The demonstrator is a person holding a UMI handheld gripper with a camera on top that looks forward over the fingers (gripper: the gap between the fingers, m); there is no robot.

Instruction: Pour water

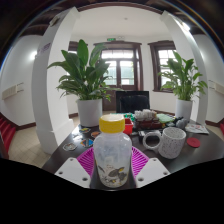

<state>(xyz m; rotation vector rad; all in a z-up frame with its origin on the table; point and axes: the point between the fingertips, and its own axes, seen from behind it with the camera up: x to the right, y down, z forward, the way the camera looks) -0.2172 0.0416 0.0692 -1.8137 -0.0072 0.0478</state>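
Bottle (pixel 112 152), clear plastic with a yellow cap and upright, sits nearest of all, clasped between the gripper (pixel 112 166) fingers, whose pink pads (pixel 87 160) press its sides from left and right, so the jaws are closed on it, apparently to carry it for pouring. Just beyond and to the right on the dark table (pixel 205 150), a white mug (pixel 172 141) stands open side up, probably the vessel meant to take the water, among small clutter I cannot make out. Farther back, two leafy potted plants (pixel 88 75) flank a window (pixel 122 68).
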